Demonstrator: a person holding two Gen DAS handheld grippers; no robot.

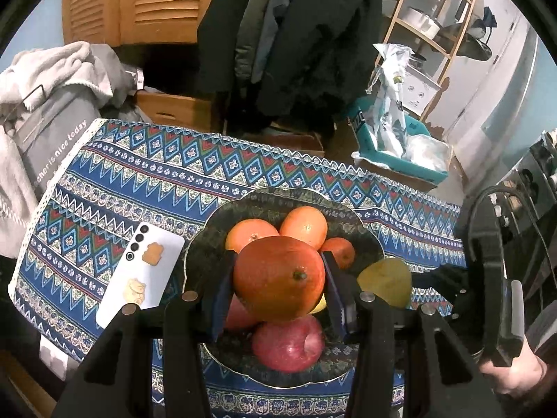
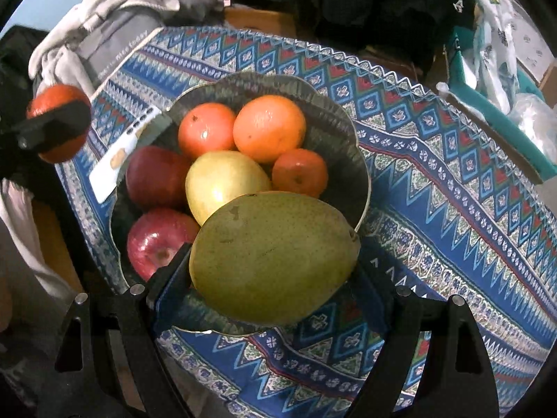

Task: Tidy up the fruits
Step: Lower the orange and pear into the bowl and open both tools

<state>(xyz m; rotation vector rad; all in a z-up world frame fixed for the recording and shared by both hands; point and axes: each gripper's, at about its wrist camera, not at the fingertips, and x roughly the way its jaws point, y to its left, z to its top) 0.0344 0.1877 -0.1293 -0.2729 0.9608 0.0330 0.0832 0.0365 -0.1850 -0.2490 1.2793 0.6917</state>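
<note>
A dark scalloped bowl [image 1: 209, 223] on the patterned tablecloth holds oranges [image 1: 304, 224], red apples [image 1: 289, 345] and a yellow fruit [image 2: 222, 181]. My left gripper [image 1: 278, 261] is shut on a large reddish orange [image 1: 275, 278], held just above the fruit in the bowl. The right wrist view shows this orange [image 2: 52, 99] in the left gripper's fingers [image 2: 52, 122], left of the bowl [image 2: 351, 146]. My right gripper [image 2: 271, 271] is shut on a big green mango [image 2: 275, 257], over the bowl's near rim. The mango [image 1: 386, 278] also shows at the bowl's right edge.
A white phone [image 1: 142, 275] lies face down on the blue patterned tablecloth [image 1: 139, 174], left of the bowl. Grey and white laundry [image 1: 52, 80] is piled past the table's left corner. A teal box with plastic bags [image 1: 400, 139] and hanging coats stand behind.
</note>
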